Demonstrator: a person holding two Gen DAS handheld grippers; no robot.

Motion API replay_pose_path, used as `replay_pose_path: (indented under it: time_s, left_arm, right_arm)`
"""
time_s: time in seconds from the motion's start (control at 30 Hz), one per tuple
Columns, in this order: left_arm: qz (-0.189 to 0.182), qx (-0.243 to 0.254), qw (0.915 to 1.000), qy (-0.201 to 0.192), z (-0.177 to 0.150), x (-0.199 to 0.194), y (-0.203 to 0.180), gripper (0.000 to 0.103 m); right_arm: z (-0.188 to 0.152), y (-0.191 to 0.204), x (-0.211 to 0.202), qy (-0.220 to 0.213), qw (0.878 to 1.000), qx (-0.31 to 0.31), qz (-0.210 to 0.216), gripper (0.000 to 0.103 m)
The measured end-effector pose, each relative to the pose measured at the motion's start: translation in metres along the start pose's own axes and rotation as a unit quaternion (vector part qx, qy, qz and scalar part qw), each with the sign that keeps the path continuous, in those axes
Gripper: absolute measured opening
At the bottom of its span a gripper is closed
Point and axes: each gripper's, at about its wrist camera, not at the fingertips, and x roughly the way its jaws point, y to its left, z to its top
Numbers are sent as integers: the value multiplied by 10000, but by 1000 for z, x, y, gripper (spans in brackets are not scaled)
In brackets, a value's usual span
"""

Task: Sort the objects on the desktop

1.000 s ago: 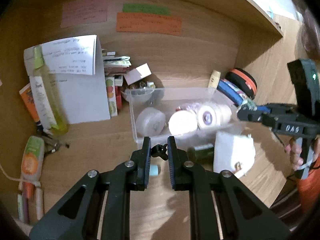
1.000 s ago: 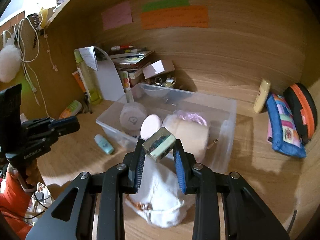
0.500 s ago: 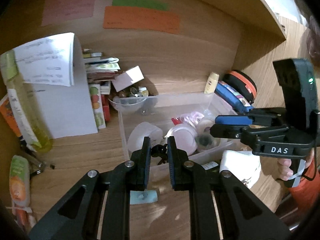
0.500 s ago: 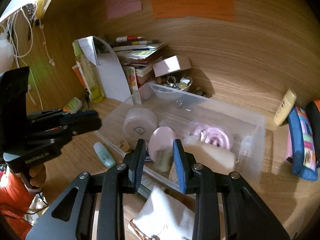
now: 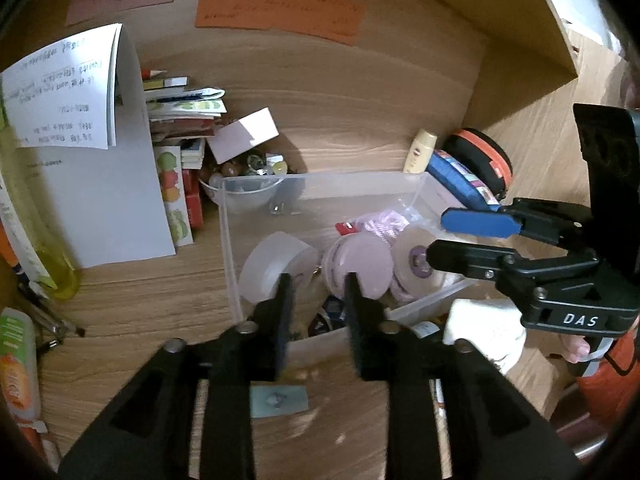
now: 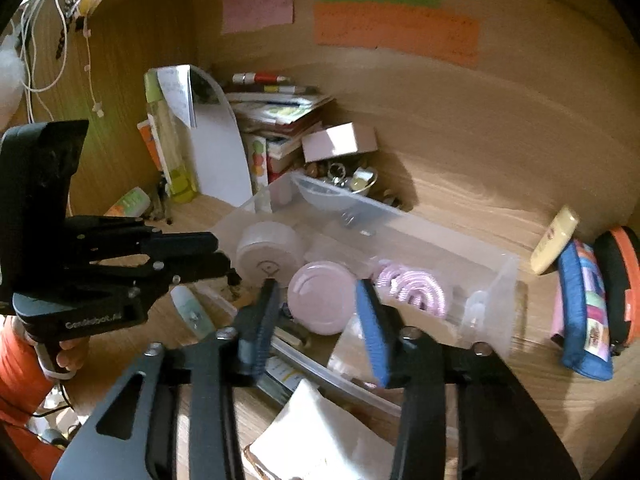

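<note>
1 clear bin point(image 5: 320, 184) holds 2 white rolls point(image 5: 276, 268) (1 pink disc point(image 6: 322, 298)).

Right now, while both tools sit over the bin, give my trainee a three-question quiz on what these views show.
1. True or false: the right tool is open and holds nothing.
2. The clear plastic bin holds which of these? A) the blue pencil case B) the round pink case C) the white cloth
3. Fill in: the light blue tube lies on the desk, ____ the bin.

Key: 1 true. 2 B. 3 outside.
</note>
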Motion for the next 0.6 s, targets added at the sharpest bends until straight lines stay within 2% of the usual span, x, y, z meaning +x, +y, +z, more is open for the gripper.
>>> replay_pose_path:
  time_s: [0.17,0.23,0.3,0.43,0.6]
  left_arm:
    - [17,33,9999,-139,0,-15,-5,37]
    - [52,19,9998,-199,-2,-22,-5,48]
    - [106,23,9996,-260,-5,-29,-7,51]
    - [144,-26,9996,-236,-16,-39,-7,52]
    - [169,-128,9998,-50,-33,-43,-8,54]
  right_arm:
    - [-4,-7,-23,-160,9996,108,-213,49]
    - [-10,-11,-33,-192,9991,162,-343,59]
    - [-16,-16,-40,-201,9984,220,-477,67]
    - [-36,-30,-52,-104,9969,439,-638,68]
    - [-65,-39,-48,283,9963,654,-476,68]
